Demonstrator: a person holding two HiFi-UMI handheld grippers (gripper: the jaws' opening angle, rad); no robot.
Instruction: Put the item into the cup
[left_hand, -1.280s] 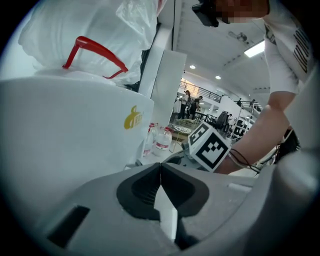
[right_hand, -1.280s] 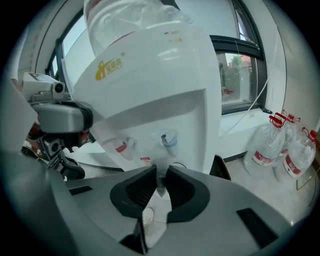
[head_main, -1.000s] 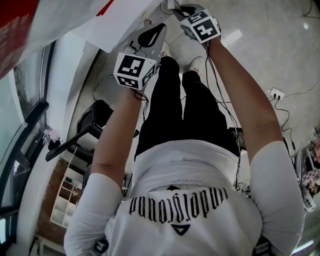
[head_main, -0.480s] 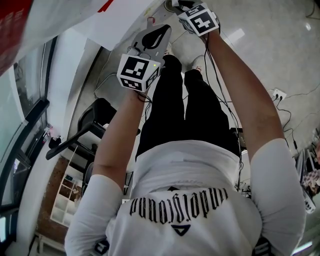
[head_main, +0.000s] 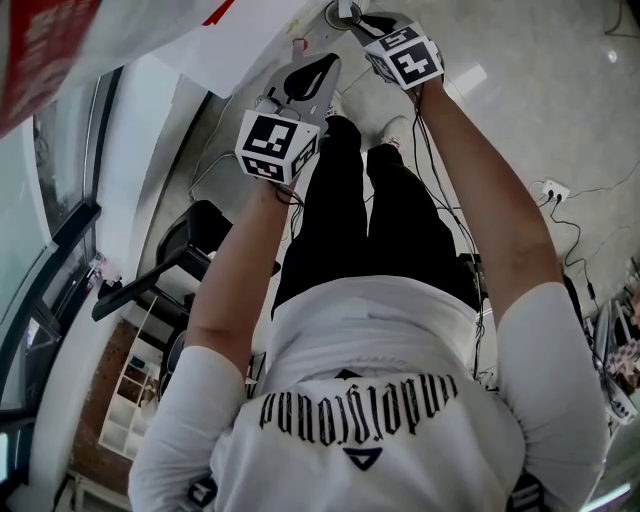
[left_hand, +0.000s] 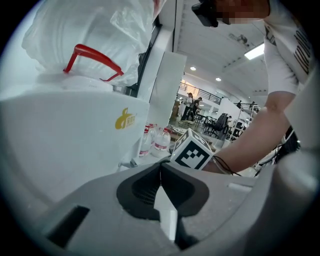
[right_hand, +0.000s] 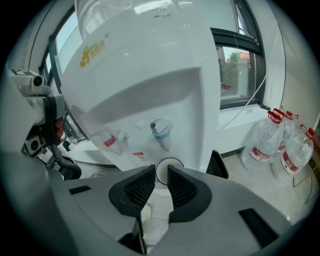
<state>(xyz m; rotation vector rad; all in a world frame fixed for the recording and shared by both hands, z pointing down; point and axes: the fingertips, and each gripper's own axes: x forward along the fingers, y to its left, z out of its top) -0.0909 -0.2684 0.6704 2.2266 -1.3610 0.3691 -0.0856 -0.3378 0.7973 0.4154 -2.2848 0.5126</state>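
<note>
A white water dispenser (right_hand: 145, 90) with a red tap (right_hand: 111, 141) and a blue tap (right_hand: 161, 133) fills the right gripper view. Under the blue tap a round, dark-edged white rim (right_hand: 172, 167) shows, seemingly the cup; no separate item can be made out. My right gripper (right_hand: 160, 182) points at that rim with its jaws a narrow gap apart and nothing seen between them. My left gripper (left_hand: 160, 172) is shut and empty beside the dispenser's white side wall (left_hand: 65, 140). In the head view both grippers (head_main: 300, 85) (head_main: 375, 25) are held out at the top.
Several large water bottles (right_hand: 280, 145) stand on the floor to the right of the dispenser, and more (left_hand: 155, 142) show past its side. A clear bag (left_hand: 90, 35) with a red handle lies on top. The person's legs (head_main: 360, 200), cables and a power strip (head_main: 550, 188) are below.
The left gripper has shifted slightly right and forward. The right gripper has hardly moved.
</note>
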